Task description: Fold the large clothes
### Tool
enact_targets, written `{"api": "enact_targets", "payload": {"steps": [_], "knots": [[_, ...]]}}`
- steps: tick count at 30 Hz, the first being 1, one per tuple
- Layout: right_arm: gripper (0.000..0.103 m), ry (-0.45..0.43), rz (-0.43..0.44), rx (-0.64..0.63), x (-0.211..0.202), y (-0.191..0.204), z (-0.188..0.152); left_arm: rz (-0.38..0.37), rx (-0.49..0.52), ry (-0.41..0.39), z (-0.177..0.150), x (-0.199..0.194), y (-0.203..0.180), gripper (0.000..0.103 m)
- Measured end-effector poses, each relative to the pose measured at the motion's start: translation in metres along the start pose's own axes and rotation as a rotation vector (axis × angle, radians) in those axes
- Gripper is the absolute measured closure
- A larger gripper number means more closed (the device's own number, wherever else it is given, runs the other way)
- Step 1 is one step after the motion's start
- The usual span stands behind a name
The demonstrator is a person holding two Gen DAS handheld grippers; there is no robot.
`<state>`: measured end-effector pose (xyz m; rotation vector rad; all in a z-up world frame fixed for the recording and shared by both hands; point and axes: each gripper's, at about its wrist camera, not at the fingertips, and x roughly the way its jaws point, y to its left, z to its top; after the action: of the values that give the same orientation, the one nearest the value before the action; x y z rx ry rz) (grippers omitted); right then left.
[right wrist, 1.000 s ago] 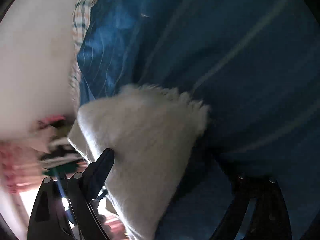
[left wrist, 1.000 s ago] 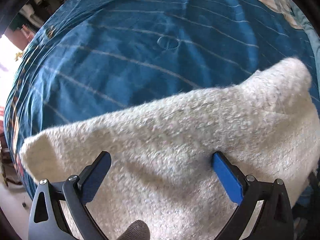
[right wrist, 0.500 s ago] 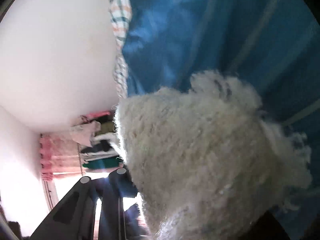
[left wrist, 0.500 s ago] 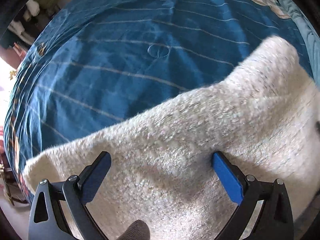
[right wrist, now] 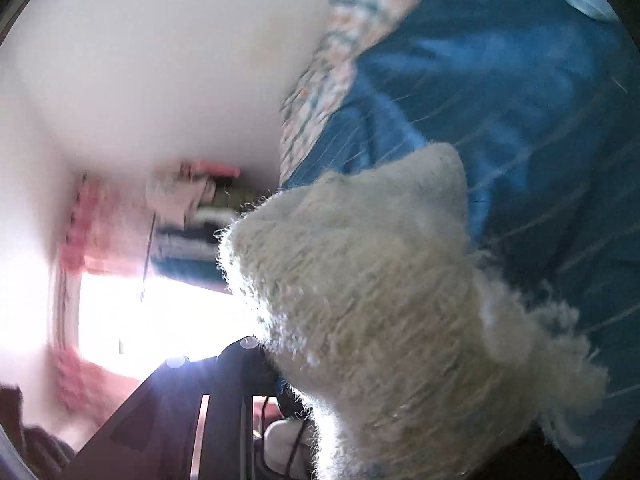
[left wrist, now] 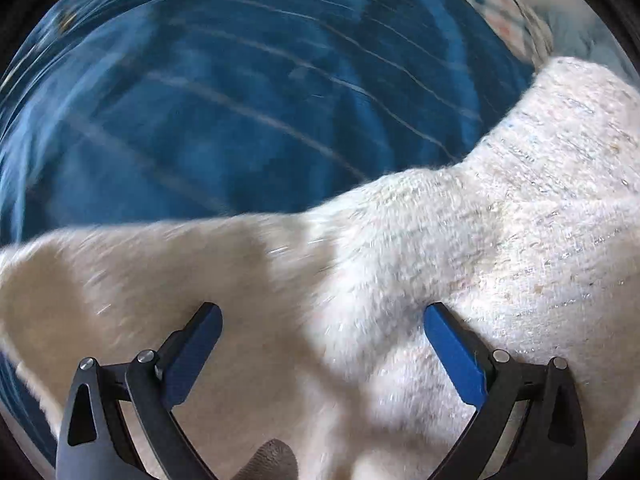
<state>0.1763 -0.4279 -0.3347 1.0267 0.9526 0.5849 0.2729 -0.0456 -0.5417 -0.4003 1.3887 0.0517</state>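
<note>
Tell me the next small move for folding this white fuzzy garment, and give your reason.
Probably carry the right gripper with its pinched corner of the white fuzzy garment across the blue striped bedspread to start a fold. The corner sits bunched in its closed jaws, while the left gripper hangs open above the rest of the garment, gripping nothing.

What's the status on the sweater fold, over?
Left tongs open above the fuzzy cream sweater. Right tongs clamped on a bunched sweater corner, lifted off the blue striped bedspread. Nothing in the way.
</note>
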Motion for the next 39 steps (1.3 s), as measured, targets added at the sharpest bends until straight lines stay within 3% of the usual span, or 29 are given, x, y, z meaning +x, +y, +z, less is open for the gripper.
{"api": "enact_targets", "payload": {"steps": [5,10,15,17,20,21,22,24,27,29,32,36,38,39], "knots": [[0.077,0.191,0.001,-0.187,0.056,0.077,-0.052,-0.001,-0.172,-0.103,-0.034,-0.077,0.088,0.000],[0.077,0.419,-0.025,-0.290,0.140,0.108,-0.142,0.119,-0.309,-0.167,-0.094,-0.148,0.192,0.000],[0.073,0.604,-0.184,-0.336,0.228,0.092,-0.225,0.225,-0.412,-0.174,-0.153,-0.179,0.268,0.000],[0.073,0.648,-0.305,-0.387,0.249,0.094,-0.251,0.232,-0.452,-0.178,-0.165,-0.187,0.279,0.000],[0.069,0.657,-0.399,-0.508,0.262,0.117,-0.266,0.240,-0.482,-0.204,-0.171,-0.212,0.282,0.000],[0.057,0.668,-0.399,-0.523,0.263,0.126,-0.268,0.242,-0.485,-0.223,-0.172,-0.223,0.286,0.000],[0.027,0.690,-0.366,-0.510,0.266,0.132,-0.266,0.238,-0.487,-0.237,-0.163,-0.229,0.288,0.000],[0.005,0.762,-0.265,-0.460,0.268,0.148,-0.266,0.221,-0.487,-0.261,-0.158,-0.242,0.294,0.000],[0.005,0.804,-0.196,-0.420,0.254,0.171,-0.261,0.210,-0.460,-0.300,-0.141,-0.259,0.289,0.000],[0.005,0.794,-0.215,-0.363,0.235,0.174,-0.253,0.190,-0.424,-0.322,-0.131,-0.264,0.277,0.000],[0.006,0.683,-0.261,-0.296,0.205,0.162,-0.213,0.195,-0.355,-0.311,-0.117,-0.249,0.256,0.000],[0.008,0.555,-0.378,-0.256,0.179,0.132,-0.160,0.173,-0.326,-0.224,-0.113,-0.208,0.233,0.000],[0.037,0.571,-0.430,-0.206,0.189,0.099,-0.143,0.199,-0.324,-0.175,-0.119,-0.187,0.225,0.000],[0.060,0.611,-0.460,-0.184,0.200,0.081,-0.142,0.218,-0.333,-0.157,-0.123,-0.181,0.223,0.000]]}}
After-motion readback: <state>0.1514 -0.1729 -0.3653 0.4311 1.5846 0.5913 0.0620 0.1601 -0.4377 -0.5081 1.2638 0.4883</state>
